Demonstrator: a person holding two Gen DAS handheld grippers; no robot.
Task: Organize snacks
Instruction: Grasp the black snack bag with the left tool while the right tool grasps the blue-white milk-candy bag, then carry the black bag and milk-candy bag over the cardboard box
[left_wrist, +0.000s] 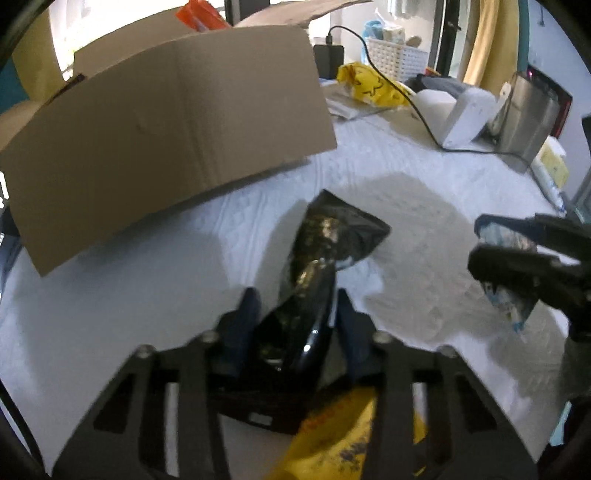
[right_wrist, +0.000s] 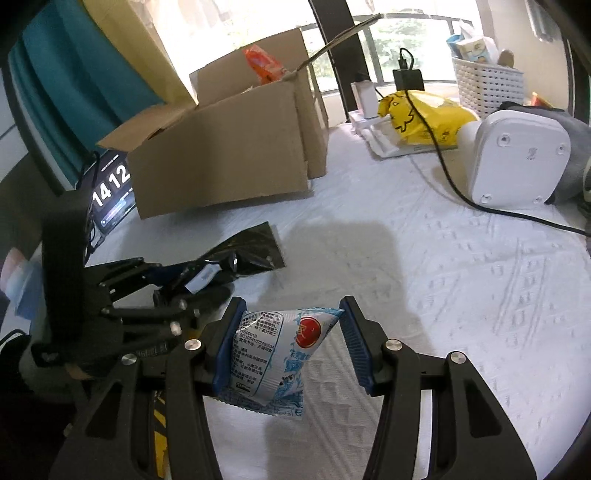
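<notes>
At the far left of the right wrist view, a phone (right_wrist: 110, 195) with a glowing clock face is leaning by the open cardboard box (right_wrist: 221, 155), whose plain brown corrugated walls and raised flaps are standing on the white quilted cover (right_wrist: 461, 295) spread over the table. An orange packet (right_wrist: 264, 66) is poking up from inside the box.

Just in front of the box, the left tool (left_wrist: 295, 317) is gripping a glossy black snack bag (left_wrist: 325, 243); its blue ribbed pads are pressing the crinkled foil into a narrow waist, and the bag's flat sealed end is fanning out beyond the tips and touching the cover. The same view shows a yellow wrapper (left_wrist: 343, 443) lying beneath the tool's black frame.

To the right of it, the right tool (right_wrist: 291, 332) is clamping a small pale blue and white pouch (right_wrist: 273, 350), pillow shaped, printed with fine text and a red round mark. The pouch is being held above the cover, squeezed between the two blue pads, its crimped lower edge hanging free.

Further right and toward the back, a black cable (right_wrist: 443, 162) is trailing across the embossed cloth from a black charger (right_wrist: 408, 77), past a crumpled yellow plastic bag (right_wrist: 424, 118). A smooth white plastic appliance (right_wrist: 513, 162) is lying on its side beside it, and a white woven-pattern basket (right_wrist: 487, 81) is standing behind.
</notes>
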